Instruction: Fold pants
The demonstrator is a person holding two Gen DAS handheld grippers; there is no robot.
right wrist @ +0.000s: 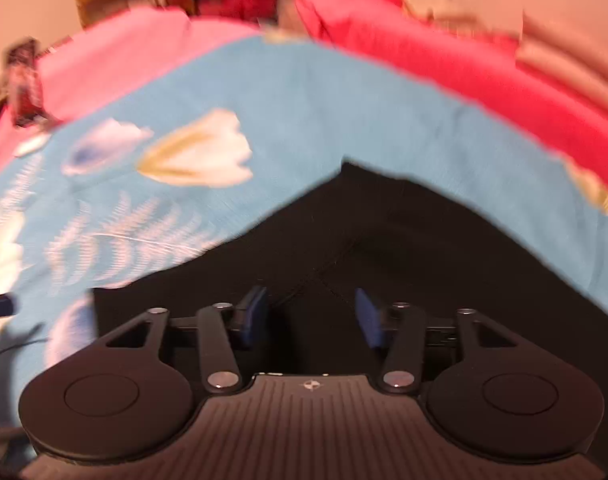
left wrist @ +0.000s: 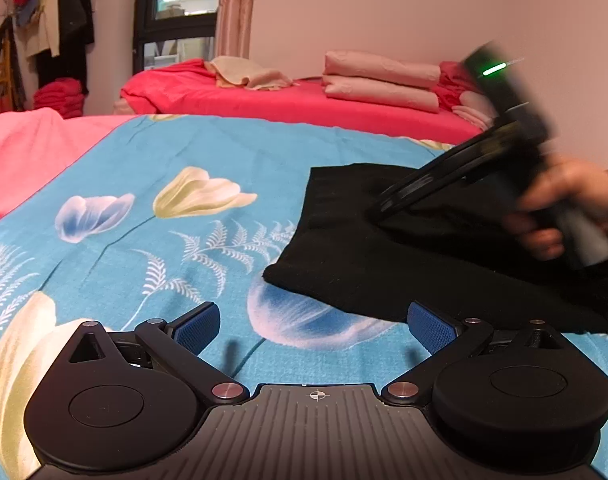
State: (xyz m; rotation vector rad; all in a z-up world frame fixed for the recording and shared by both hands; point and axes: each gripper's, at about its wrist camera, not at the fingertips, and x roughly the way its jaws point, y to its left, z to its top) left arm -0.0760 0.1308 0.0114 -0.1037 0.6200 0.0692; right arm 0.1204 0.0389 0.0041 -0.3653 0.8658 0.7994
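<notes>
Bedroom; floral blue sheet (left wrist: pixel 208 148) spread flat, black pants (left wrist: pixel 367 264) bunched on its right side, long axis not readable, one corner pointing toward the far beds. Left gripper (left wrist: pixel 311 326) is held apart and empty beside them; right gripper (right wrist: pixel 311 314), half apart, is poised over the cloth with nothing pinched. An edge is best taken cleanly and the cloth drawn flat before folding.

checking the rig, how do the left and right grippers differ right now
The left gripper stands wide over the bare floral sheet; the right gripper stands narrower, over the black pants. The left view is sharp, the right blurred. Both have blue pads and hold nothing.
</notes>
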